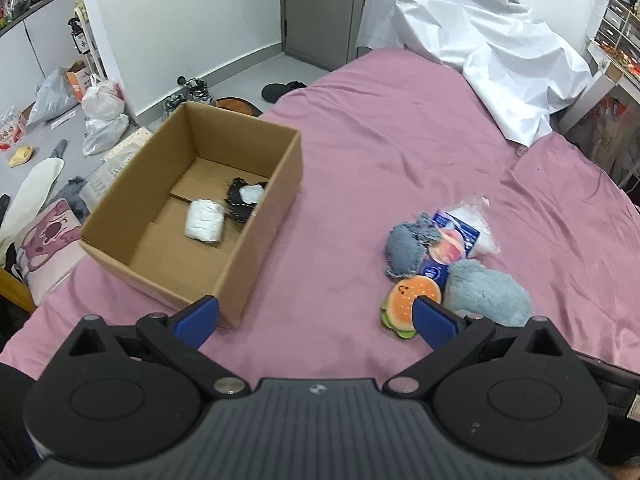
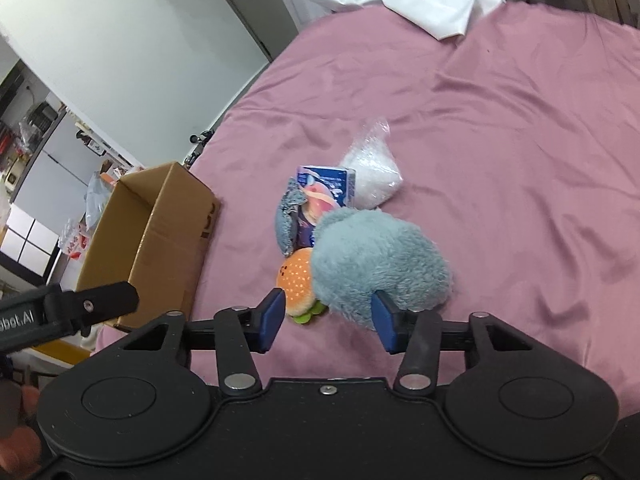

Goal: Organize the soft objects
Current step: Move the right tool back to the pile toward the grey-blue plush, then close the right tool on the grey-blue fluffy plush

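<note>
A pile of soft things lies on the pink bed (image 1: 380,152): a fluffy blue-grey plush (image 2: 376,260), an orange burger plush (image 2: 296,276), a grey knitted piece (image 2: 286,216), a blue packet (image 2: 328,188) and a clear bag of white filling (image 2: 372,176). My right gripper (image 2: 328,308) is low at the pile's near edge, its jaws part-way apart. The right fingertip (image 2: 380,304) touches the plush's fur and the left one sits beside the burger. My left gripper (image 1: 314,312) hovers open and empty between the cardboard box (image 1: 256,216) and the burger plush (image 1: 408,300).
Inside the box lie a white roll (image 1: 204,222) and a black-and-white item (image 1: 244,198). A crumpled white sheet (image 1: 480,40) covers the bed's far end. Bags, shoes and cushions litter the floor (image 1: 52,132) left of the bed. Part of the left gripper's body (image 2: 80,308) shows beside the box.
</note>
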Available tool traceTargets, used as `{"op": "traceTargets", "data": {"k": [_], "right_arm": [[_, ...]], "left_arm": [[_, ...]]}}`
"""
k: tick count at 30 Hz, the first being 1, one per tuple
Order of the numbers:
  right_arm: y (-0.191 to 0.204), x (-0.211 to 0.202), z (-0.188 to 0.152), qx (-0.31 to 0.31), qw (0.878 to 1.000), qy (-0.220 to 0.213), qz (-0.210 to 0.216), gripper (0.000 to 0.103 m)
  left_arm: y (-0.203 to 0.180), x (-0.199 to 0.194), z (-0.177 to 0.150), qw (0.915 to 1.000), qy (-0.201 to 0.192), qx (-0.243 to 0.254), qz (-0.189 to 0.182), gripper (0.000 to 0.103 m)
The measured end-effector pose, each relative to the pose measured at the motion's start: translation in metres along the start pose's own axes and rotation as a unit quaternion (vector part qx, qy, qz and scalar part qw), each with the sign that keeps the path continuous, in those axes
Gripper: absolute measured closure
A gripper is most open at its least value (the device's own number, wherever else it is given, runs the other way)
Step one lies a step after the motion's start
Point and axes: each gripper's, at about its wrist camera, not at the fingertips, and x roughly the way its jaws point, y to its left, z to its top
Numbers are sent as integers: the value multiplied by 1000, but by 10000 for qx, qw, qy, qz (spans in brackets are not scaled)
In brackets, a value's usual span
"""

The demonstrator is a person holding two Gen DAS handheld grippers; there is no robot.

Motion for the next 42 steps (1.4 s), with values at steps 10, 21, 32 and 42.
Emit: {"op": "traceTargets", "data": {"k": [10,21,32,42], "right_arm": [[-22,1,14,605,9980,-137,128,59],[-62,-1,29,1601,9857,-464,244,63],[-90,5,34,2271,9718,-564,285,63],[-105,4,30,2724,9594,-500,537,63]], "left_arm": [[-21,8,-2,9997,-80,207,-87,3],[-51,27,-1,9969,-299,275,-670,26],[-88,61,-2,9899,52,305,-1382,52],[-100,88,-1,9834,399,-123,-1768,61]]}}
